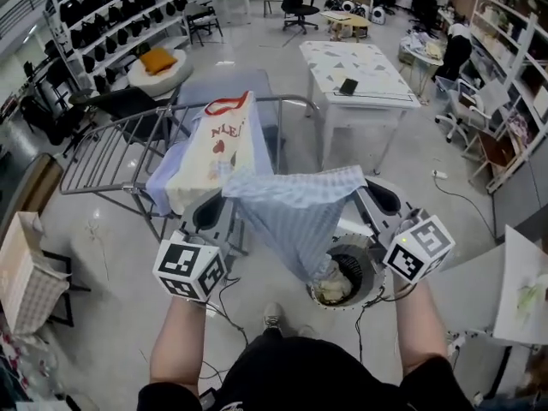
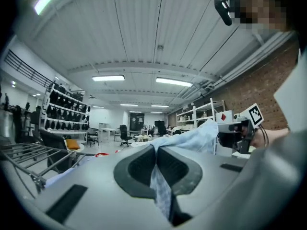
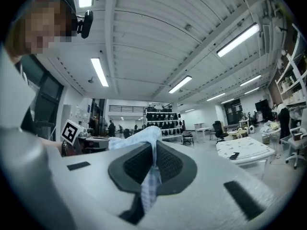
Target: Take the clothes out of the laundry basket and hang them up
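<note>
Tongs of left gripper [image 1: 224,199] and right gripper [image 1: 360,188] tight on blue checked garment [image 1: 295,217] above laundry basket [image 1: 369,268]

Left gripper [image 1: 221,199]: grey shell, dark ribbed jaws, black-and-white marker cube [image 1: 189,269]
Right gripper [image 1: 364,191]: same grey shell, same cube
Clothing: black top [image 1: 300,375]

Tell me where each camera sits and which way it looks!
Head view: on the person's head, looking steeply down at the blue checked cloth, laundry basket and drying rack; both forearms show.
Left gripper view: rides the left gripper, facing level; its fingers pinch the cloth.
Right gripper view: rides the right gripper, facing level; its fingers pinch the cloth too.
Shared: each gripper view shows the other gripper and the cloth.
</note>
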A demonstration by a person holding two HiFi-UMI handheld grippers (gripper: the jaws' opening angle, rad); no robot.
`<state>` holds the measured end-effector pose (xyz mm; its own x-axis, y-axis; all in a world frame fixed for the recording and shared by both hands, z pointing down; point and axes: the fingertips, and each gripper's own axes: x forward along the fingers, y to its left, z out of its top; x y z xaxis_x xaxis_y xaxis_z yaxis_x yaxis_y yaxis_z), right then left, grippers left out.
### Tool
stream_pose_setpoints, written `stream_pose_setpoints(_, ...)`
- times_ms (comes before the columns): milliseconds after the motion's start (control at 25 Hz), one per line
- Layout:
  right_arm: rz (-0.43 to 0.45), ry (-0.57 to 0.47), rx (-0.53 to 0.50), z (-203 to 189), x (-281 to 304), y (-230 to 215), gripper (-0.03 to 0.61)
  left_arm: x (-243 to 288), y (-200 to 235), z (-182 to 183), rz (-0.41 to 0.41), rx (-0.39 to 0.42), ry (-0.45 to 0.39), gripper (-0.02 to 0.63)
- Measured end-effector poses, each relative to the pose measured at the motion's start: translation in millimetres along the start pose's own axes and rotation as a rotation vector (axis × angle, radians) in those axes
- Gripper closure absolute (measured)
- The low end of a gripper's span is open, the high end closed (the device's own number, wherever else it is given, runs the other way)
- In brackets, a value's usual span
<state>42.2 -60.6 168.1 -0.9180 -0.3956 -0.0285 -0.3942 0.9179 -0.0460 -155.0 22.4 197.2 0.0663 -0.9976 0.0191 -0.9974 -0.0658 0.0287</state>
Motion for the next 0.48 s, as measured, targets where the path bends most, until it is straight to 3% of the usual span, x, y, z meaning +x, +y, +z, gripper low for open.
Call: stream_pose_setpoints(480, 0.366, 0.019, 0.082, -18.7, 63.2, 129.5, 0.563, -165.5, 56.6, -3.0, 0.389, 0.014, 0.036, 0.6)
